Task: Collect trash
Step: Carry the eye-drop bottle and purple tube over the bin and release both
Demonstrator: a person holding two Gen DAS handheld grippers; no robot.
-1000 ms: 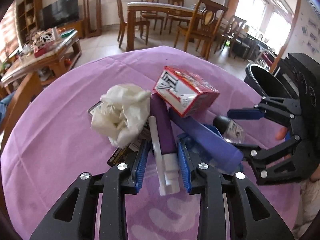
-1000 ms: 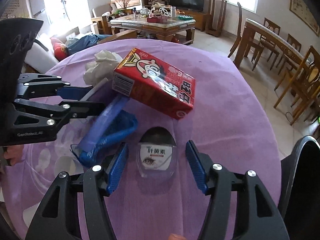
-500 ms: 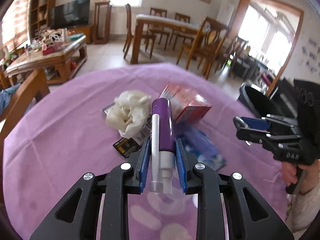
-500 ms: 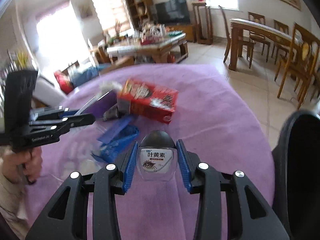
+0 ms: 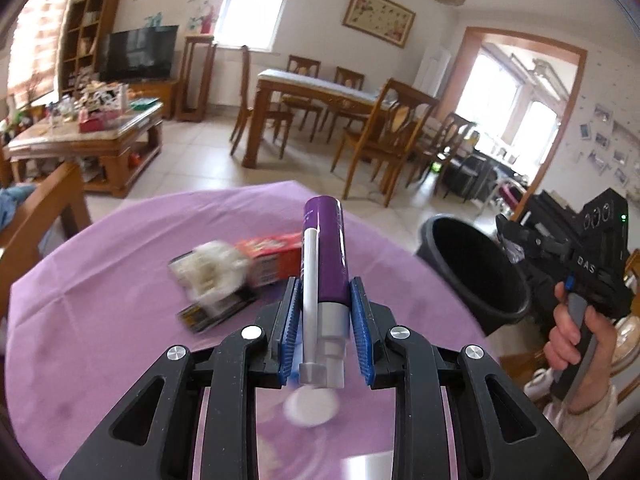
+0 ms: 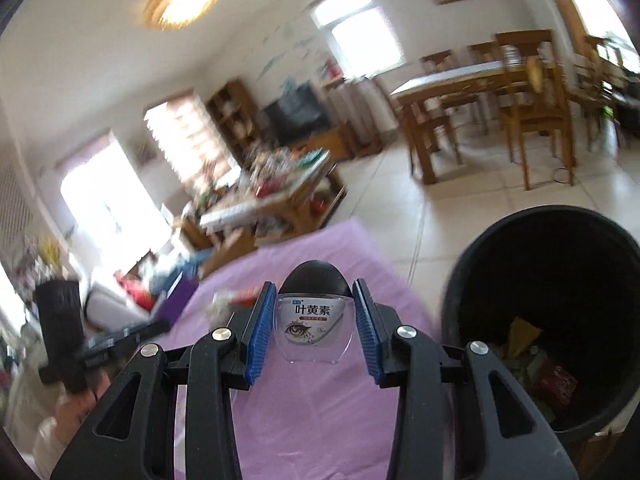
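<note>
My left gripper (image 5: 325, 312) is shut on a purple spray bottle (image 5: 325, 252) with a white tube and grey cap, lifted above the purple tablecloth (image 5: 100, 320). My right gripper (image 6: 314, 322) is shut on a small clear eye-drop bottle (image 6: 311, 326) with a black cap, held over the cloth's edge beside the black trash bin (image 6: 560, 320). The bin (image 5: 472, 268) holds some scraps. Left on the table lie a crumpled white tissue (image 5: 212, 272), a red carton (image 5: 272, 256) and a dark wrapper (image 5: 216, 312). The right gripper (image 5: 516, 240) shows at the bin's rim in the left wrist view.
A hand (image 5: 568, 344) grips the right tool's handle. The other tool (image 6: 80, 344) appears at lower left in the right wrist view. Wooden dining chairs (image 5: 384, 136), a dining table (image 5: 320, 92) and a cluttered coffee table (image 5: 88, 132) stand on the tiled floor beyond.
Both grippers closed on their items and lifted them off the table. The right one swung toward the bin with the eye-drop bottle; the left one rose with the purple bottle.
</note>
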